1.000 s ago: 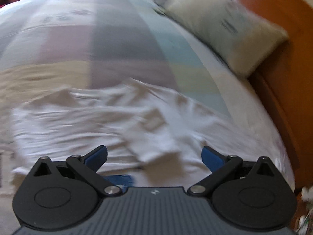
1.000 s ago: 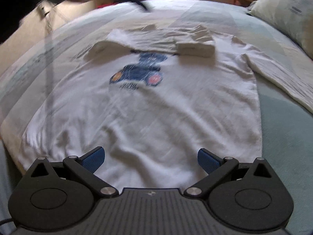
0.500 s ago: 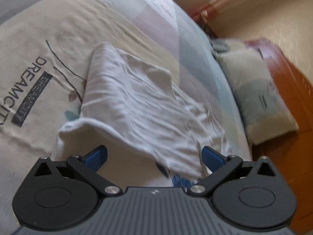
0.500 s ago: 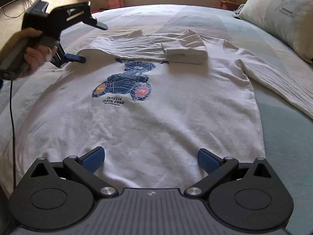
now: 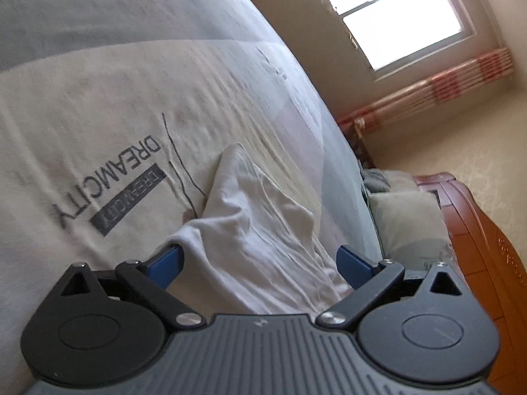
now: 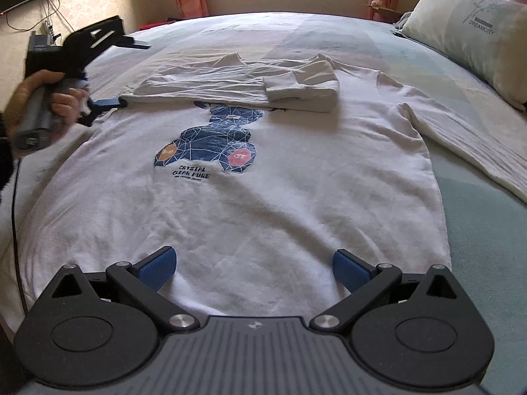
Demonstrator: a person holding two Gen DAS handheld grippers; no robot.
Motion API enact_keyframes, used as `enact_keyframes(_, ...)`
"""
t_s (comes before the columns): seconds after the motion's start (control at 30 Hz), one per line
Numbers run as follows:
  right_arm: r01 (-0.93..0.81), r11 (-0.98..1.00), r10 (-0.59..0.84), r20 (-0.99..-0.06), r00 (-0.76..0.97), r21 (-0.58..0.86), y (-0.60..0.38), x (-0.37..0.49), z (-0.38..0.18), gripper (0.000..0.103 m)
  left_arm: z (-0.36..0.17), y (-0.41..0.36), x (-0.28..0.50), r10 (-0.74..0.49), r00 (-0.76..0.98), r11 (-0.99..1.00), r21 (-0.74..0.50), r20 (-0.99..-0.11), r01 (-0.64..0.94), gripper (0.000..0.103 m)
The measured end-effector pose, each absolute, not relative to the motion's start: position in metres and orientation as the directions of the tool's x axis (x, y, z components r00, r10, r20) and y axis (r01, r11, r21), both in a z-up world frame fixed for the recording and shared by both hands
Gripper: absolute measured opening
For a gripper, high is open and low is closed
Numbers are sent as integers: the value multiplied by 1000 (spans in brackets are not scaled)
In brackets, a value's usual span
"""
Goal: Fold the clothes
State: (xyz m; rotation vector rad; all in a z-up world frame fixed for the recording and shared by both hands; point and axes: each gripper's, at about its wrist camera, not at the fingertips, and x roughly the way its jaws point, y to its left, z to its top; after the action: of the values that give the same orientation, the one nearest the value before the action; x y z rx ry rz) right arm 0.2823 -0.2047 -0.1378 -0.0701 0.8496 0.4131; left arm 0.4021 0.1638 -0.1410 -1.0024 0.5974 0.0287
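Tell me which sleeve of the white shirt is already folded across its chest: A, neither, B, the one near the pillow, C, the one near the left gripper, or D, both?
C: the sleeve by the left gripper lies across the shirt above the print, while the other sleeve trails flat toward the pillow.

White shirt [image 6: 250, 204] flat on bed [image 6: 477, 217], one sleeve [image 6: 230, 85] folded across, right tool [image 6: 253, 268] wide open above hem.
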Motion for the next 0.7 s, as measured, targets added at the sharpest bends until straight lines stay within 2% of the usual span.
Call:
enact_keyframes(0.3, -386, 917, 330, -742, 583, 104, -204, 281, -138, 103, -100, 149, 450, -343, 822, 614, -771, -454, -169, 100)
enact_keyframes(0.4, -387, 917, 324, -744, 585, 94, -203, 281, -139, 103, -122, 134, 473, -338, 769, 649, -726, -542, -227, 100)
enact_keyframes(0.5, -387, 917, 324, -743, 586, 95, -204, 282, -139, 103, -142, 140, 471, -189, 755, 709, -619, -628, -337, 95)
enact_keyframes(0.67, -387, 917, 326, -744, 584, 98, -204, 282, -139, 103, -133, 159, 454, -131, 765, 705, -602, -630, -375, 94)
enact_keyframes(0.7, -387, 917, 326, -744, 583, 99, -205, 282, -139, 103, -129, 161, 456, -164, 775, 698, -627, -610, -346, 94)
